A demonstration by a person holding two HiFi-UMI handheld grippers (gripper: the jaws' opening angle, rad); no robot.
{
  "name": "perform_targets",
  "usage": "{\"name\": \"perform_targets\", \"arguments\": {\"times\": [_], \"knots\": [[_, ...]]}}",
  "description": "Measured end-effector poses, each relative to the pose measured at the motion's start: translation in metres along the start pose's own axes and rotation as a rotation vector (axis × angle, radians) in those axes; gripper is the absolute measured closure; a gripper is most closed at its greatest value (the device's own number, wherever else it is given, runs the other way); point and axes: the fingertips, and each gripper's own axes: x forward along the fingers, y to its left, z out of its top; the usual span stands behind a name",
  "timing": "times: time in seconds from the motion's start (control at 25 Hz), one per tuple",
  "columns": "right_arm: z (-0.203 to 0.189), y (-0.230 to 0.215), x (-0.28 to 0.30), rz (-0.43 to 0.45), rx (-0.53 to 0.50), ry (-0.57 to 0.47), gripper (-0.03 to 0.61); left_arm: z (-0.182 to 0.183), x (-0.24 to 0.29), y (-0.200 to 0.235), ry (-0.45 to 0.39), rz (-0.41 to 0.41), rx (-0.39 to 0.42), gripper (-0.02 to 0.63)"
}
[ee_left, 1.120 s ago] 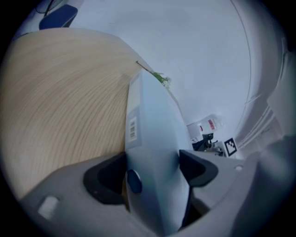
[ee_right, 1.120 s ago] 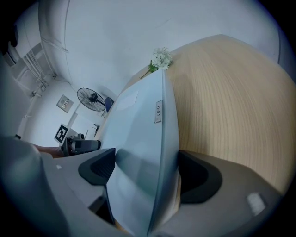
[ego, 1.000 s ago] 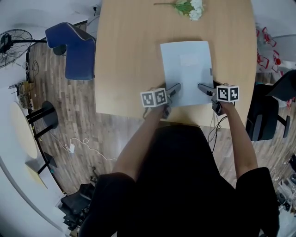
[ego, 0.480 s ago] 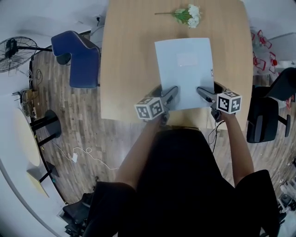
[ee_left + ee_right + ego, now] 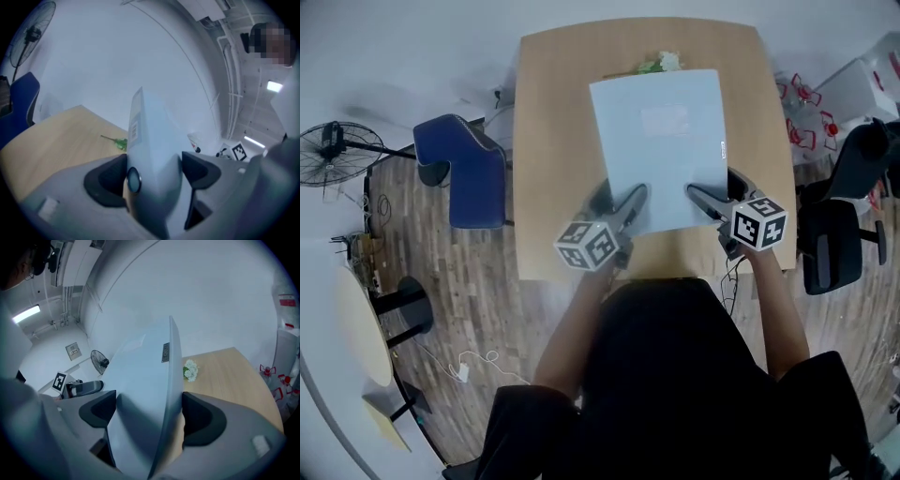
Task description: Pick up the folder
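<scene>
- Your left gripper (image 5: 631, 203) pinches the near edge of the light blue folder (image 5: 661, 141), close to its left corner
- In the left gripper view, the folder sits tight between the two dark pads, and a small round stud shows on it by the left pad
- Your right gripper (image 5: 703, 199) pinches the same near edge, close to the right corner
- In the right gripper view, the jaws press on the folder from both sides
- The folder is up in the air above the wooden table (image 5: 553, 141), and only your two grippers hold it
- Its far edge covers part of the white flowers (image 5: 660, 63) that lie at the far end of the table
- A blue chair (image 5: 473, 178) stands just beside the table on your left, and a fan (image 5: 333, 150) stands farther off on that side
- A black chair (image 5: 834, 246) stands on your right
</scene>
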Motion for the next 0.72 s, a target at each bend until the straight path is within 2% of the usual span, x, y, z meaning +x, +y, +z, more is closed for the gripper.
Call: {"name": "perform_targets", "arguments": {"times": [0.16, 0.36, 0.72], "knots": [[0.027, 0.020, -0.013, -0.019, -0.018, -0.080, 0.135, 0.037, -0.009, -0.018, -0.048, -0.044, 0.082, 0.249], [0.052, 0.038, -0.027, -0.027, -0.058, -0.150, 0.134, 0.066, -0.017, -0.036, -0.081, -0.081, 0.141, 0.250], [0.088, 0.056, -0.035, -0.038, -0.153, -0.215, 0.133, 0.099, -0.024, -0.048, -0.141, -0.110, 0.186, 0.250]]}}
